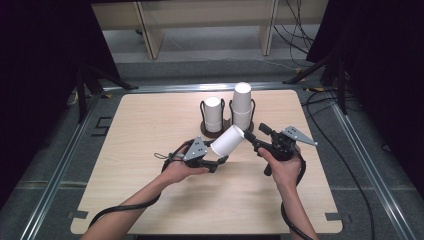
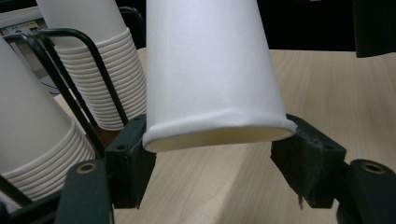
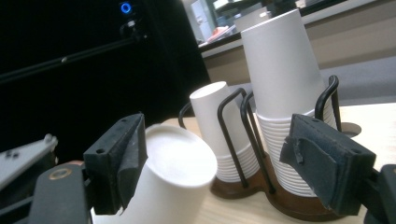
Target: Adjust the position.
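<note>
A single white paper cup (image 1: 227, 141) lies tilted above the table, its closed base toward the upper right. My left gripper (image 1: 218, 159) is shut on its rim. In the left gripper view the cup (image 2: 210, 70) has its rim squeezed slightly flat between the two pads (image 2: 133, 158). My right gripper (image 1: 251, 138) stands open at the cup's base end. In the right gripper view the cup's base (image 3: 180, 163) sits beside the left pad (image 3: 123, 163), and the other pad is well apart from it.
A dark wire cup holder (image 1: 207, 131) stands at mid-table behind the grippers with two stacks of white cups, a shorter left stack (image 1: 213, 114) and a taller right stack (image 1: 242, 105). The light wooden tabletop (image 1: 150, 125) extends around them.
</note>
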The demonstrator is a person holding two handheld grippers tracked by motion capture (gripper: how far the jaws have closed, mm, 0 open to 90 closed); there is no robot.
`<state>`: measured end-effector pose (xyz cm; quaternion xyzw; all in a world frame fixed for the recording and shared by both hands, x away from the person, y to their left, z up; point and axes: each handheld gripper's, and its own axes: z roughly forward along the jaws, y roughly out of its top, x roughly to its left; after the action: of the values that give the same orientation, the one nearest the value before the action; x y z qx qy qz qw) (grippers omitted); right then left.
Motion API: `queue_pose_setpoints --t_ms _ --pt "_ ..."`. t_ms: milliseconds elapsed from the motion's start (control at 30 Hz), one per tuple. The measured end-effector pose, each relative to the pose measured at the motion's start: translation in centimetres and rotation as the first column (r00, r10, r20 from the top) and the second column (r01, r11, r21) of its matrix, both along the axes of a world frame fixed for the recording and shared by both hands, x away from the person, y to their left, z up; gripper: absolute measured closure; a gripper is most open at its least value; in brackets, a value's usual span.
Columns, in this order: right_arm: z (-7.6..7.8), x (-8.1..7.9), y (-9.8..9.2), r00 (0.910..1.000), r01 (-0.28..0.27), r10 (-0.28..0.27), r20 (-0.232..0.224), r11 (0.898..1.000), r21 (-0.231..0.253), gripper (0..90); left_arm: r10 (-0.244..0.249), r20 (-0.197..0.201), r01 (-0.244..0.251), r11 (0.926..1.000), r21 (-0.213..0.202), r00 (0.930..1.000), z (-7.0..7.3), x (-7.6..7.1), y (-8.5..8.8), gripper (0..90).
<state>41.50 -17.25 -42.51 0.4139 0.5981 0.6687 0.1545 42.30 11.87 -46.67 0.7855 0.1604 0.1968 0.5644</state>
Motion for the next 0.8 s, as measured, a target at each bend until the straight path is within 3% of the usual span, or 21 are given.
queue_pose_setpoints --t_ms 33,100,300,400,467,600,633,667,767,800 --pt "-0.1 -0.1 -0.1 0.9997 -0.023 0.023 -0.002 1.0 0.011 21.3 -0.007 0.002 0.007 1.0 0.002 1.0 0.1 0.0 0.3 31.4" --pt "-0.3 -0.2 -0.4 0.9988 -0.045 0.045 0.016 0.999 -0.024 21.6 -0.016 0.006 0.016 0.9998 0.012 0.9999 0.3 0.0 0.7 31.3" --pt "-0.7 -0.7 -1.4 0.9943 -0.104 0.106 0.012 0.987 -0.123 21.6 -0.072 0.013 0.071 0.9963 0.047 0.9973 1.0 -0.1 2.1 31.3" --pt "-1.0 -0.7 -1.6 0.9911 -0.124 0.129 0.031 0.982 -0.14 21.6 -0.096 0.012 0.095 0.9934 0.065 0.9954 1.2 -0.1 2.5 31.3" --pt "-1.1 -0.8 -1.7 0.9898 -0.136 0.141 0.02 0.977 -0.162 22.0 -0.109 0.009 0.107 0.9902 0.089 0.9941 1.4 -0.1 2.8 31.3" --pt "-1.2 -0.8 -2.0 0.9826 -0.181 0.185 0.0 0.957 -0.228 22.7 -0.129 0.012 0.127 0.9857 0.111 0.9916 1.7 -0.1 3.2 31.3" --pt "-1.4 -0.8 -1.8 0.9803 -0.194 0.198 0.0 0.96 -0.204 22.2 -0.136 0.012 0.133 0.9833 0.124 0.9907 1.8 -0.1 3.4 31.3" --pt "-1.4 -0.7 -2.0 0.9807 -0.187 0.195 0.012 0.953 -0.239 22.1 -0.145 0.011 0.142 0.9799 0.141 0.9894 1.9 0.0 3.5 31.3" --pt "-1.4 -0.9 -1.9 0.9728 -0.229 0.23 -0.027 0.941 -0.249 22.4 -0.159 0.014 0.155 0.9752 0.158 0.9871 2.2 0.0 3.7 31.5" --pt "-1.4 -0.6 -2.0 0.9714 -0.228 0.238 0.0 0.933 -0.278 22.5 -0.168 0.008 0.164 0.972 0.168 0.9858 2.3 0.0 3.8 31.5"
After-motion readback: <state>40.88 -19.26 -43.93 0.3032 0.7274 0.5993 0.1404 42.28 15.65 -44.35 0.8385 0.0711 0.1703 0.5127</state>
